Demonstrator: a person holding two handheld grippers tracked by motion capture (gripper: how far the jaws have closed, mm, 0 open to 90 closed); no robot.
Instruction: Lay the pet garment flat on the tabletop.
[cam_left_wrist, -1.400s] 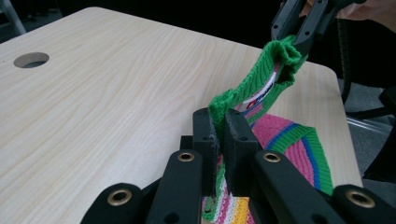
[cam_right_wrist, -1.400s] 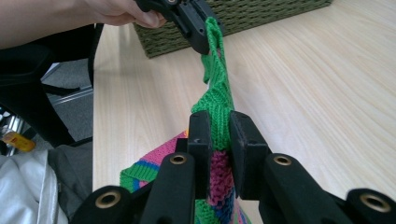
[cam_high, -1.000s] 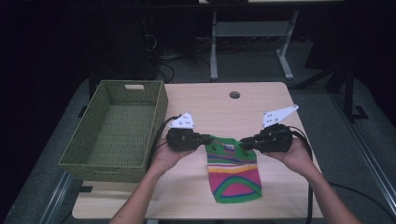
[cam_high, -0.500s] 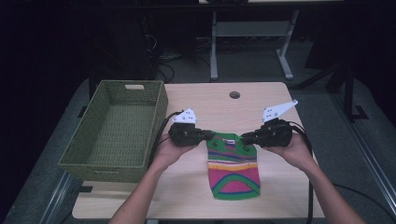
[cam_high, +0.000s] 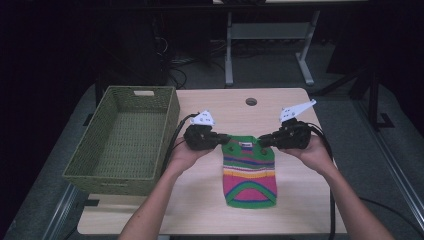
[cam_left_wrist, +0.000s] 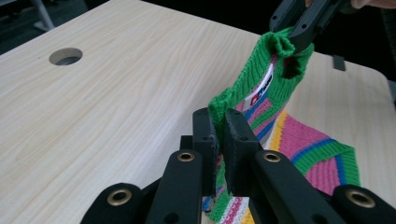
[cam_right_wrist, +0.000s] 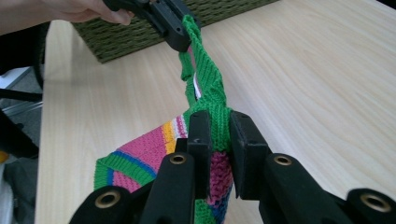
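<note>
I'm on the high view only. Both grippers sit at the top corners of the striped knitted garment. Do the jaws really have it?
Observer: Yes. The left gripper has its jaws pinched on the green ribbed edge of the striped knitted garment.
Operator: And the right one?
Observer: The right gripper is clamped on the green edge too, with pink knit bunched between its jaws.
Operator: Is the top edge lying flat?
Observer: No, it is lifted off the light wooden table, stretched between the two grippers.

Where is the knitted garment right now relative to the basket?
In the high view the knitted garment lies mid-table, right of the green basket, its top corners pinched by the left gripper and right gripper.
</note>
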